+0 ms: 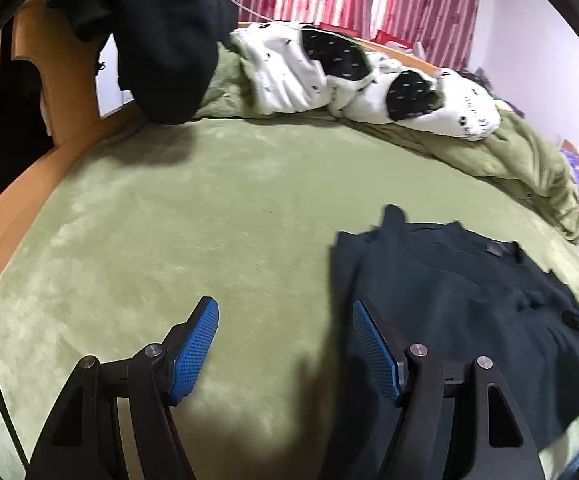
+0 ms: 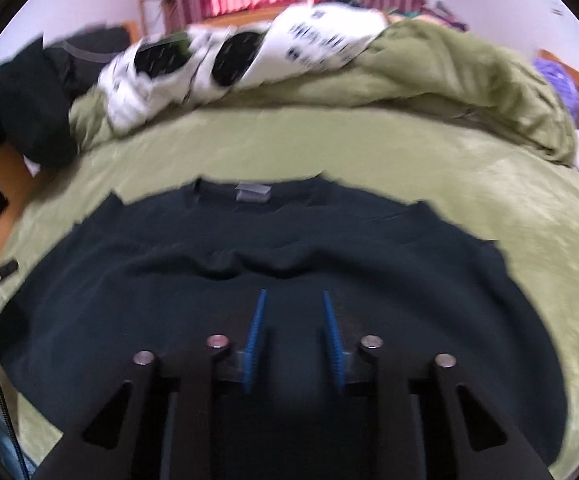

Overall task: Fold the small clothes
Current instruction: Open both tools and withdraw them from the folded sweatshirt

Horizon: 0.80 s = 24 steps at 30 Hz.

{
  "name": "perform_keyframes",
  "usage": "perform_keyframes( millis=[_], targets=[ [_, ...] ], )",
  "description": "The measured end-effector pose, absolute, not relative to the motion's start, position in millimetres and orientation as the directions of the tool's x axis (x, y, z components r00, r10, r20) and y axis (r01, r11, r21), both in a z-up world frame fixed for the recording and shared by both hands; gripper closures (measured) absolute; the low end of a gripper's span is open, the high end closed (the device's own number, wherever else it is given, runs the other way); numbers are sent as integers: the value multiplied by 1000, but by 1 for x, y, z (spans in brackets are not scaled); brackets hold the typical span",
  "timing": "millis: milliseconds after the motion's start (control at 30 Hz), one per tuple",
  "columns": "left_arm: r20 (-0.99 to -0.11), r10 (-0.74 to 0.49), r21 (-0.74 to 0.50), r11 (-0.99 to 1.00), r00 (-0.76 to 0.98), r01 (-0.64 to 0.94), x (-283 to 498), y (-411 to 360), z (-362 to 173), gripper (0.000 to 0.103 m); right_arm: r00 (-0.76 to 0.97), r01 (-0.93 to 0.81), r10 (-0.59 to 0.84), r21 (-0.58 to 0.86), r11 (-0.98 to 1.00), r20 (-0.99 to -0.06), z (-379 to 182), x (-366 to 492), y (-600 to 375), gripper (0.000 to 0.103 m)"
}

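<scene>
- While the left gripper (image 1: pixel 285 320) stands open over bare green blanket (image 1: pixel 193 216), the dark navy shirt (image 1: pixel 449 292) lies flat at the lower right of its view.
- Right gripper (image 2: pixel 294 300) hangs above the shirt's (image 2: pixel 273 280) middle, jaws narrowly parted with nothing between them.
- A grey neck label (image 2: pixel 252 193) sits at the shirt's far edge.
- Black-and-white bedding (image 1: pixel 365 76) is bunched at upper centre.

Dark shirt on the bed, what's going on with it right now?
A person with a handheld gripper in each hand is folding the dark shirt, which lies spread on the green blanket, its neck label toward the far side. Neither gripper holds it. The left gripper is open over bare blanket beside the shirt's edge. The right gripper hangs over the shirt's middle, jaws narrowly apart with nothing between them.
</scene>
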<state>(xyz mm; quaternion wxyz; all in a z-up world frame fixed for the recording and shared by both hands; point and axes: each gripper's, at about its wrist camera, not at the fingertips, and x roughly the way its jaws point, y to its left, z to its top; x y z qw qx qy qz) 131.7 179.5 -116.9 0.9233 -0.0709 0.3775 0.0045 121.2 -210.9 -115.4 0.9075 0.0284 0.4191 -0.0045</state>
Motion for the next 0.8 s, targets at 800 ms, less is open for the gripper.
perform_keyframes(
  millis=[800],
  targets=[
    [-721, -14, -140, 982, 693, -126, 131, 222, -139, 35, 623, -165, 119, 20, 986, -773, -121, 97, -87, 57]
  ],
)
